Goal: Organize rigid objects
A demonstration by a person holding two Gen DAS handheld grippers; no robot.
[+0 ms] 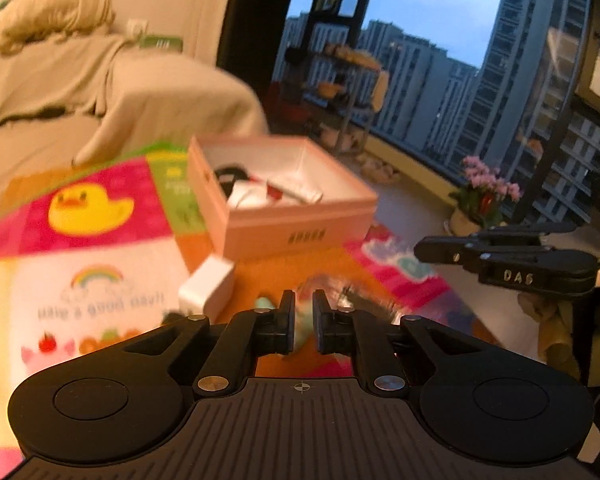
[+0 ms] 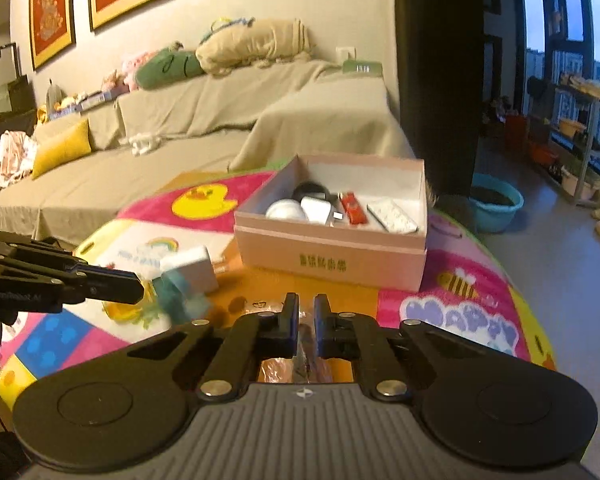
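Each camera sits just behind its own tool and looks forward and downward along the two fingers, so the black body fills the lower part of both views. The left tool (image 1: 303,322) faces across the colourful mat (image 1: 100,248) toward the pink box (image 1: 284,220), with the balcony windows (image 1: 440,80) at right. The right tool (image 2: 306,326) faces the same pink box (image 2: 332,256) from close by, with the sofa (image 2: 220,128) behind. Both views share the mat, the box and the sofa, and each catches the other tool at its edge.

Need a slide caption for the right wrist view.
Right gripper shut on a thin wrapped item, facing the open pink box on the colourful mat.
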